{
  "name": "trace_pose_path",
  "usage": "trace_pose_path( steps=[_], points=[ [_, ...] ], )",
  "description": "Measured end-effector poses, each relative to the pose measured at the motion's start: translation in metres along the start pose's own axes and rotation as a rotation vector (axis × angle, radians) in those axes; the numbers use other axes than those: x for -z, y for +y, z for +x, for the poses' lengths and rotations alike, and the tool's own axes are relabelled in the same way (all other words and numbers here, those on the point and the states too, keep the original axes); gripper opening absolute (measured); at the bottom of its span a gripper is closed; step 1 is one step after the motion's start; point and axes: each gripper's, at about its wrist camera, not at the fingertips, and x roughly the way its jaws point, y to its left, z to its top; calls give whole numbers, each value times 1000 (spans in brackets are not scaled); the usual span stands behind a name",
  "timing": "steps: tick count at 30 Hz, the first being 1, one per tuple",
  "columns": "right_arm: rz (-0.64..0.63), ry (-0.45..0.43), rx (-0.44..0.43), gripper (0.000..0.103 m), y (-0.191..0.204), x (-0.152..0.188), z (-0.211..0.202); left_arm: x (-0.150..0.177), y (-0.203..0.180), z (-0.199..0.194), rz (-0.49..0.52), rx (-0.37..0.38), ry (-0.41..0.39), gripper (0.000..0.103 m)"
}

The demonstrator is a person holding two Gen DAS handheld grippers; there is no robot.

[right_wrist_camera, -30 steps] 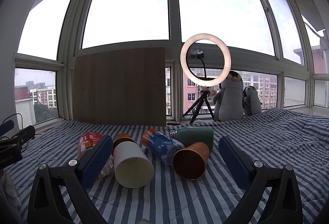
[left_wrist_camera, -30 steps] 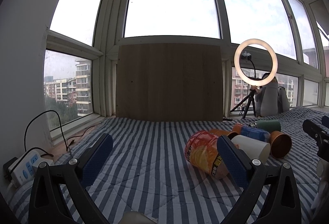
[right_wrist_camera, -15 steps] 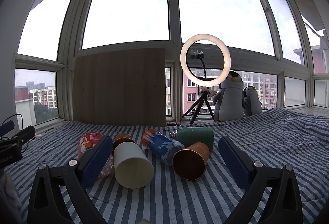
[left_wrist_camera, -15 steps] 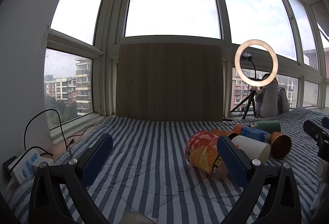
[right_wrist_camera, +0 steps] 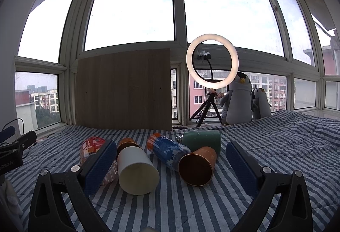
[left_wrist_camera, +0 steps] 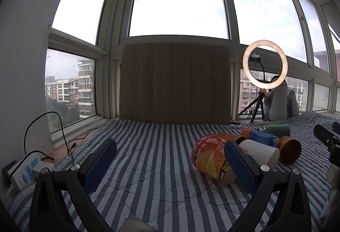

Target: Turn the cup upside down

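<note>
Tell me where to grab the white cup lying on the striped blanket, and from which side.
Grip the white cup across its side wall near the open rim, coming in from the front with the right gripper. It lies on its side, mouth toward that camera, and its rim end is the part clear of the blue bottle and copper cup alongside.

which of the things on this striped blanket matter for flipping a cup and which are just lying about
For the job:
white cup lying on its side
copper-coloured metal cup on its side
right gripper, open
left gripper, open

Just lying about:
orange-labelled clear plastic jar
blue-labelled bottle
dark green flask
lit ring light on tripod
two plush penguins
white power strip
</note>
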Motion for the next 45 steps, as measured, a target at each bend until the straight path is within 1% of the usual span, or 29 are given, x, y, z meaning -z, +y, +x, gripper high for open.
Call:
trace_pose_path(
  steps=[7,12,16,18,21,24,27,32,38,39,41,43,45],
  points=[
    [30,23,3,101,-5,-1,5,0,0,13,-7,26,60,102],
    [60,54,-4,101,-12,0,12,-2,-2,20,0,65,94,102],
    [78,63,-8,101,-15,0,14,-6,-8,31,23,101,148,102],
    [88,68,-10,101,-17,1,15,-9,-12,40,35,132,191,102],
    [103,74,-11,101,-20,2,16,-15,-22,61,43,188,282,102],
    [111,74,-13,101,-22,2,17,-23,-24,86,24,218,368,102],
    [118,74,-15,101,-23,3,16,-33,-22,108,7,212,410,102],
    [118,82,-20,101,-23,4,17,-48,-20,145,42,173,459,102],
    [110,87,-17,101,-22,4,18,-58,-20,204,-18,203,588,102],
    [111,88,-17,101,-22,4,18,-58,-23,215,-20,221,616,102],
    [113,89,-17,101,-23,5,18,-57,-29,230,-21,227,646,102],
    [114,91,-17,101,-24,5,19,-53,-36,244,-18,250,685,102],
    [114,93,-18,101,-24,5,19,-50,-42,254,-19,246,705,102]
  ],
)
